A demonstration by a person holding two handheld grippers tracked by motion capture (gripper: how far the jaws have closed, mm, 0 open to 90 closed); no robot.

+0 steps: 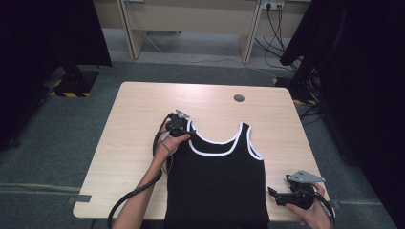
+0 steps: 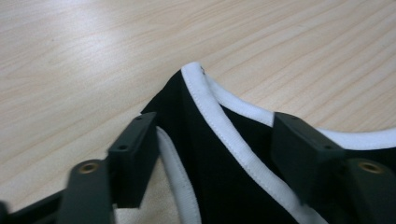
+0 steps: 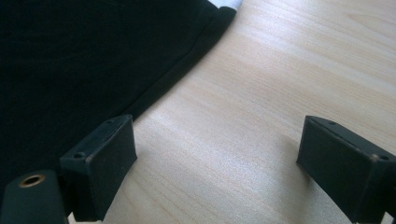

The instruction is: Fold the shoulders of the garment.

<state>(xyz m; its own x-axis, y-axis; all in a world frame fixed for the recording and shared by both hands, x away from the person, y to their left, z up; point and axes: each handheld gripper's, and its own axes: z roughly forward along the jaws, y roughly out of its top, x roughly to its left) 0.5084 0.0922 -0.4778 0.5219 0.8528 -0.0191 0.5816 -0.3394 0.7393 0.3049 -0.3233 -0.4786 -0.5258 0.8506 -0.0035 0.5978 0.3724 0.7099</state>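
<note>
Lying flat on the pale surface (image 1: 129, 129), front up and hem toward the person: a black tank top (image 1: 217, 181), spread ready for handling. Straddling its left shoulder strap (image 2: 205, 116), the left gripper (image 1: 184, 131), jaws half-closed around the strap, not yet pinching. Waiting beside the right hem, the right gripper (image 1: 274, 195), jaws wide, empty.

Your table (image 1: 143, 124): pale wood
A black tank top (image 1: 217, 186) lies flat at the near middle edge.
</note>
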